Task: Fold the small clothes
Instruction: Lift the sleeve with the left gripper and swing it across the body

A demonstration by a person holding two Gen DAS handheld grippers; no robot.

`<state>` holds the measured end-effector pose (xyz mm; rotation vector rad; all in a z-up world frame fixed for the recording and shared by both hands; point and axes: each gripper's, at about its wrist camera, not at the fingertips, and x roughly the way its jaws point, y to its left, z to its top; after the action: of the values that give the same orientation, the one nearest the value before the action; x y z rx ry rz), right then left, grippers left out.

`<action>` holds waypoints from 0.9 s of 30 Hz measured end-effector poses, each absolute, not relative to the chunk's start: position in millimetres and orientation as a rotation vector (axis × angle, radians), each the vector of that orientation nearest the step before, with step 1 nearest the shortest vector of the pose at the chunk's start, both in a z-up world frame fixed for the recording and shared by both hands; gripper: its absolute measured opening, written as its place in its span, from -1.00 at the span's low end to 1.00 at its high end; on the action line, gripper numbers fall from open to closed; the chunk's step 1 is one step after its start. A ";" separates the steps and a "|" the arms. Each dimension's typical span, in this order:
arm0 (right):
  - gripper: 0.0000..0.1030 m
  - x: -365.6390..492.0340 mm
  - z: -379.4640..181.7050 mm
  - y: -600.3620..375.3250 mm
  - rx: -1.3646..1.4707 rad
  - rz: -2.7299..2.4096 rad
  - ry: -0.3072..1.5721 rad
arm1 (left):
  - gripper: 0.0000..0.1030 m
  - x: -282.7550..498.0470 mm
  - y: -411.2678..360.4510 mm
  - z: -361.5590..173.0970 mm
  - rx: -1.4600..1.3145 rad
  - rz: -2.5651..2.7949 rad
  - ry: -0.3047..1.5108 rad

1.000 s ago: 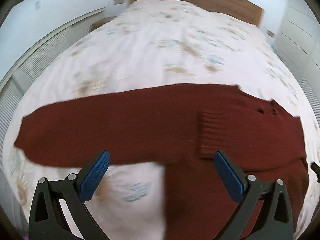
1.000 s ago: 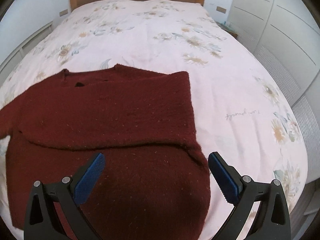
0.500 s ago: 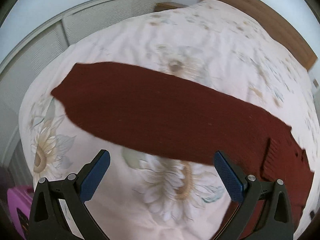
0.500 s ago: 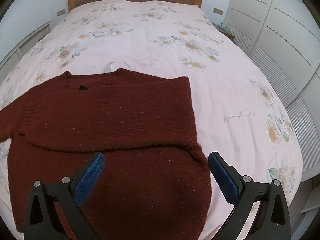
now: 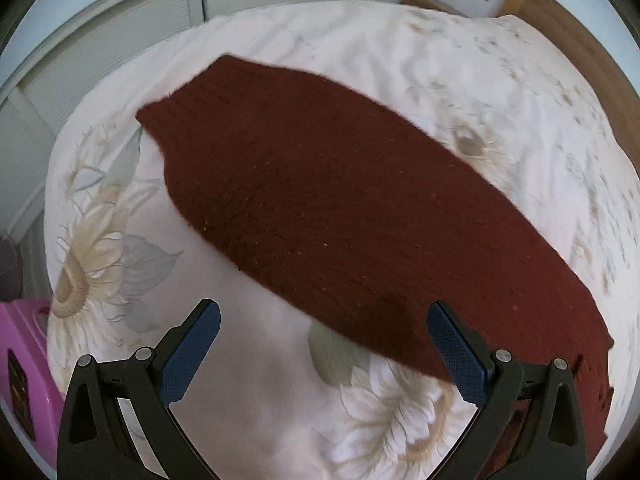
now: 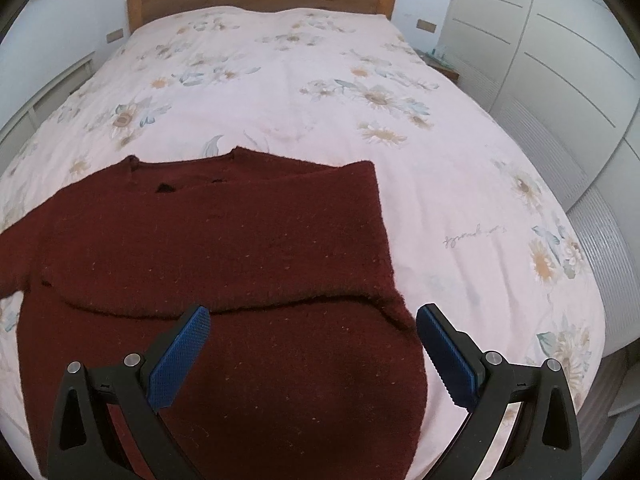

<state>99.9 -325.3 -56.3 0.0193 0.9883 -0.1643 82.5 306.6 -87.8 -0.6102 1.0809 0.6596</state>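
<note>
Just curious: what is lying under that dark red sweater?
The sweater lies on a floral bedspread. One sleeve is folded across its body. Whatever lies beneath the knit is hidden.

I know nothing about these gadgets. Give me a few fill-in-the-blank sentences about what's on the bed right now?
1. The dark red sweater lies on a floral ____.
2. One sleeve is folded ____ the sweater's body.
3. Both the left gripper and the right gripper are ____, holding nothing.
4. The other sleeve lies stretched out ____ on the bed.

Missing words: bedspread; across; open; flat
</note>
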 end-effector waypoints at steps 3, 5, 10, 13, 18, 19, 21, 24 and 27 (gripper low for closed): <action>0.99 98.8 -57.0 -327.3 0.023 -0.169 0.990 | 0.98 85.5 312.9 -96.9 -0.597 0.679 1.104; 0.99 98.2 -58.0 -328.6 0.024 -0.173 0.992 | 0.98 86.0 316.2 -102.0 -0.597 0.679 1.113; 0.99 97.4 -61.1 -330.6 0.023 -0.179 0.998 | 0.98 88.5 322.8 -105.4 -0.559 0.668 1.116; 0.99 97.9 -63.5 -329.8 0.028 -0.171 1.006 | 0.98 87.1 329.5 -105.2 -0.571 0.661 1.119; 0.99 99.5 -64.6 -324.9 0.023 -0.162 1.004 | 0.95 81.0 336.2 -104.4 -0.577 0.631 1.117; 0.99 99.6 -64.8 -324.2 0.025 -0.161 1.003 | 0.87 80.5 336.9 -104.1 -0.577 0.625 1.112; 0.99 99.8 -65.4 -323.3 0.031 -0.157 1.003 | 0.56 76.2 336.4 -100.8 -0.567 0.608 1.099; 0.99 99.2 -65.9 -322.9 0.035 -0.152 1.001 | -0.26 75.0 333.6 -93.3 -0.545 0.559 1.086; 0.99 97.6 -65.7 -324.6 0.043 -0.148 0.995 | -0.74 75.3 331.2 -86.7 -0.535 0.525 1.105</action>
<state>97.6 -324.6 -65.7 0.0429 0.9953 -0.1481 75.3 331.2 -86.7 -0.5354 1.1051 0.5251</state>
